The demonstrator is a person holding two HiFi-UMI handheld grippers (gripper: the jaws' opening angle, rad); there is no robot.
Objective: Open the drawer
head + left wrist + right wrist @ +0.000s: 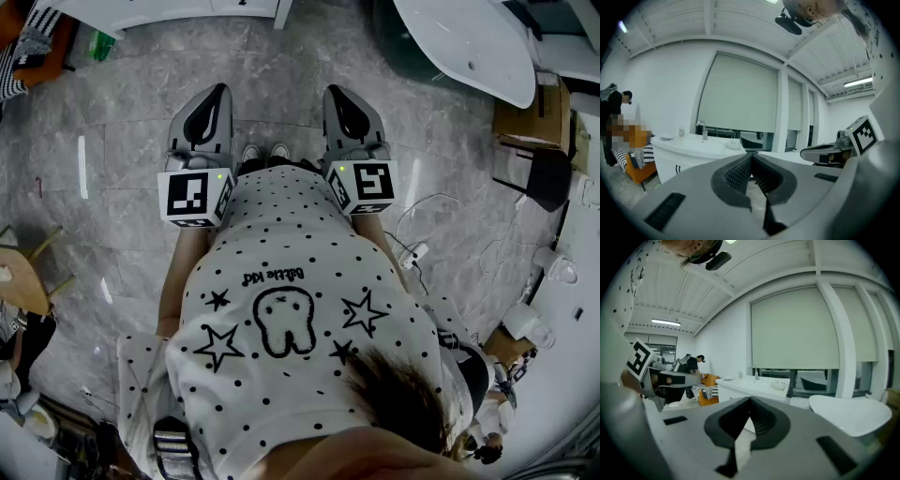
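I stand on a grey marble floor [122, 141] and hold both grippers out level in front of me. In the head view my left gripper [218, 92] and my right gripper [336, 94] sit side by side above my shoes [264, 152]. Both are shut with nothing between the jaws, as the left gripper view [751, 157] and the right gripper view [750, 401] show. Far ahead stands a white cabinet [675, 164] with dark handles under a sink counter [750, 384]. No drawer front can be told apart at this distance.
A white oval table [469, 37] stands ahead to my right. Cardboard boxes [534, 112] and a black chair [548, 178] line the right side. A white cable [412, 248] lies on the floor. A person [696, 363] bends beside an orange seat [707, 390] at the left.
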